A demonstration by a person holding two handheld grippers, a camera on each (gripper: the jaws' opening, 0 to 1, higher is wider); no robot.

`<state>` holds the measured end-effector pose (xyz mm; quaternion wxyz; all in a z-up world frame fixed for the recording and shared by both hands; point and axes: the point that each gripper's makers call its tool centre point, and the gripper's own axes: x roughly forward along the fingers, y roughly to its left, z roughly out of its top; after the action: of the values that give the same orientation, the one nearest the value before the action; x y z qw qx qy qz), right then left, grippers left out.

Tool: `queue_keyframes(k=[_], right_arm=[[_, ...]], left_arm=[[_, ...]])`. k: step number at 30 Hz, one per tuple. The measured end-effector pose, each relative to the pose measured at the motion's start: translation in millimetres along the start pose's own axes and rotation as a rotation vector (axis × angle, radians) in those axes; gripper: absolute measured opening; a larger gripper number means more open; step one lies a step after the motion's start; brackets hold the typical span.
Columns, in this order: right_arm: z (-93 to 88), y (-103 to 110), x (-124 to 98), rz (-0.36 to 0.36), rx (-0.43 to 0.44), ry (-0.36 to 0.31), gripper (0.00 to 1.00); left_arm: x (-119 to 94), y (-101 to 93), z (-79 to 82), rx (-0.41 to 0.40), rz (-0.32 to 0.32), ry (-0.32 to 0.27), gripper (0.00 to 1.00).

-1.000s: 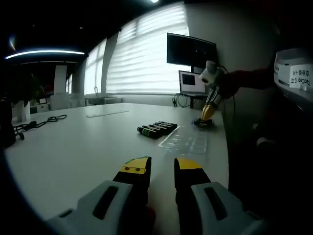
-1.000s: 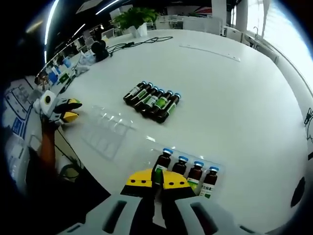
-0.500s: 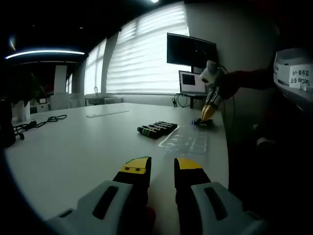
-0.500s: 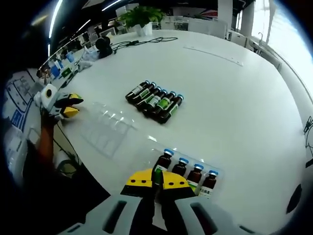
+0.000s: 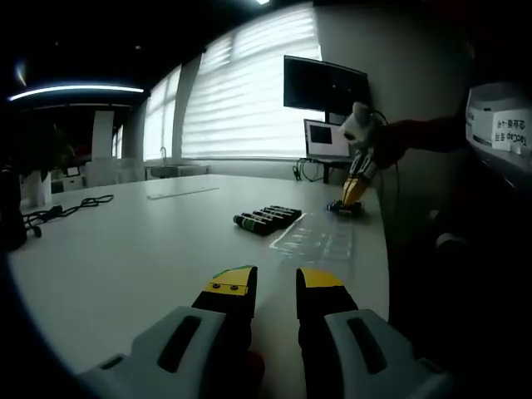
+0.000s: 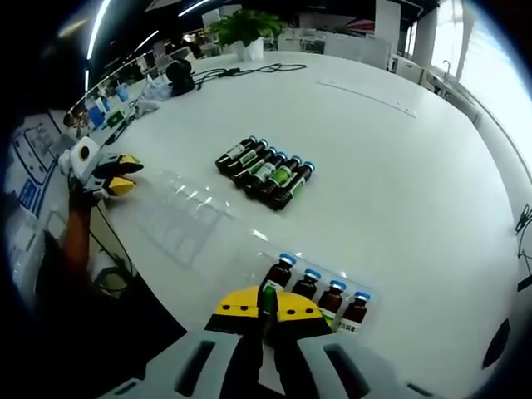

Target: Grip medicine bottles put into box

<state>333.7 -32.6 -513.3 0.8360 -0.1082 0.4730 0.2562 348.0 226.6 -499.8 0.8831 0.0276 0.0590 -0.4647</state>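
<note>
Slightly higher right claw [image 6: 267,304], still pinching bottle [image 6: 267,298]

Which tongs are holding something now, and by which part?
The right tongs pinch something small and green; which part cannot be told. The left tongs hold nothing.

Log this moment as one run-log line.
right gripper: shut on bottle above clear tray | tray bottles: four upright | loose bottles: lying in row | left gripper: open, idle
</note>
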Motion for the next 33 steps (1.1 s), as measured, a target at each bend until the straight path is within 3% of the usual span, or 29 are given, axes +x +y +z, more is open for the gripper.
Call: queue_keyframes(k=[8, 9, 11, 33], right_arm=[[-0.2, 1, 0, -0.005, -0.017, -0.007, 0.00], [-13.1, 3, 2, 0.006, -0.013, 0.064, 0.01], [-5.0, 0, 6, 0.005, -0.017, 0.013, 0.01], [-0.6, 3, 1, -0.018, -0.010, -0.009, 0.00]], left_arm=[[0, 0.4, -0.2, 0.003, 0.001, 0.002, 0.13], [0, 0.5, -0.2, 0.003, 0.002, 0.001, 0.13], [0, 0.7, -0.2, 0.002, 0.002, 0.001, 0.13], [0, 0.9, -0.2, 0.001, 0.002, 0.001, 0.13]])
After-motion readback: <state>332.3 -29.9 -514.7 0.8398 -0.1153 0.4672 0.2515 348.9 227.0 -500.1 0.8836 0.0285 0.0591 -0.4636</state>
